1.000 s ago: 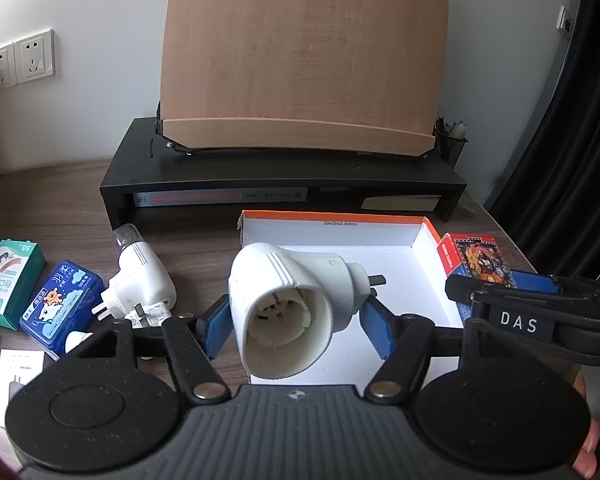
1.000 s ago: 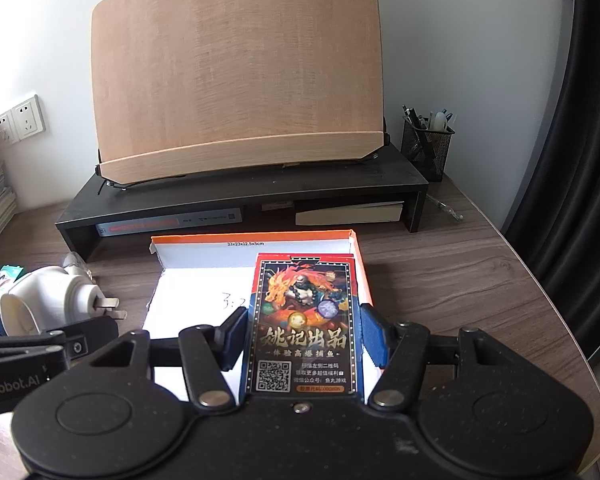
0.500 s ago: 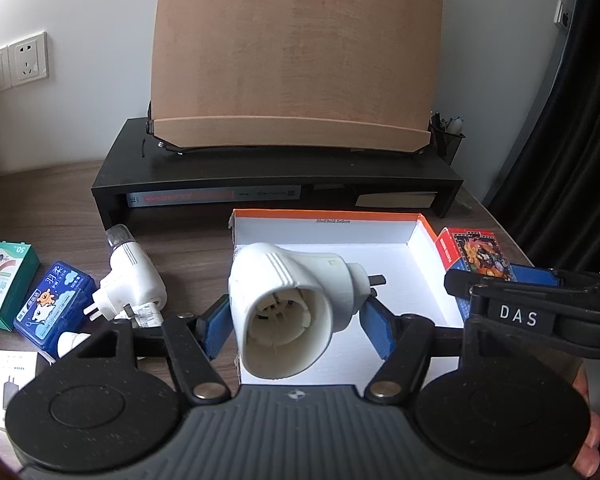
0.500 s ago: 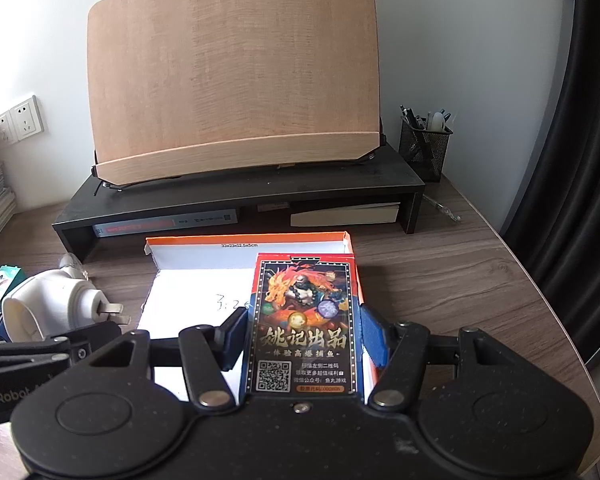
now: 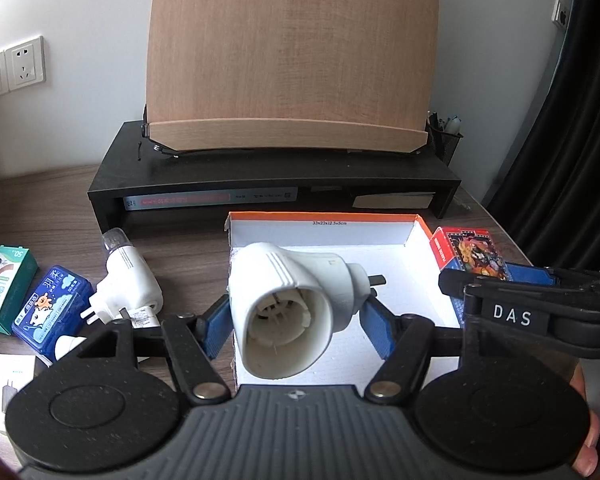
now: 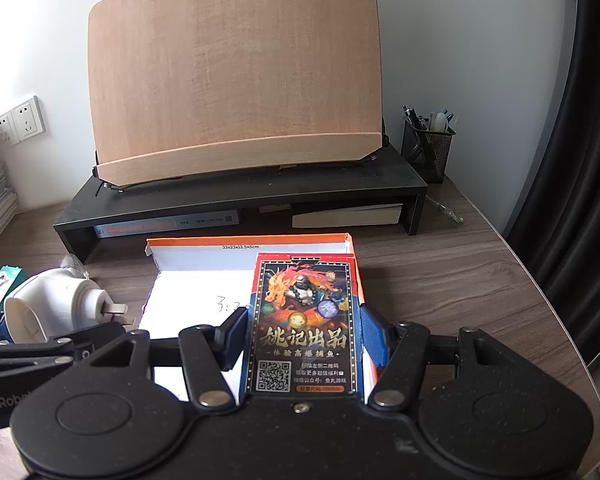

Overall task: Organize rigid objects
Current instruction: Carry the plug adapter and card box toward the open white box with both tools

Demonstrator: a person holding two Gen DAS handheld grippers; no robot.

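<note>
Both loaded for the open box (image 5: pixel 320 232): left gripper (image 5: pixel 296 326) clamps white plug adapter (image 5: pixel 292 304), right gripper (image 6: pixel 304 340) clamps card pack (image 6: pixel 306 320).

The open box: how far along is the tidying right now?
Nothing lies in the open box yet. In hand: the left gripper grips a white plug-in socket over the box, and the right gripper grips a card pack over its right side. Left on the desk: another white plug, a blue pack and a green carton.
</note>
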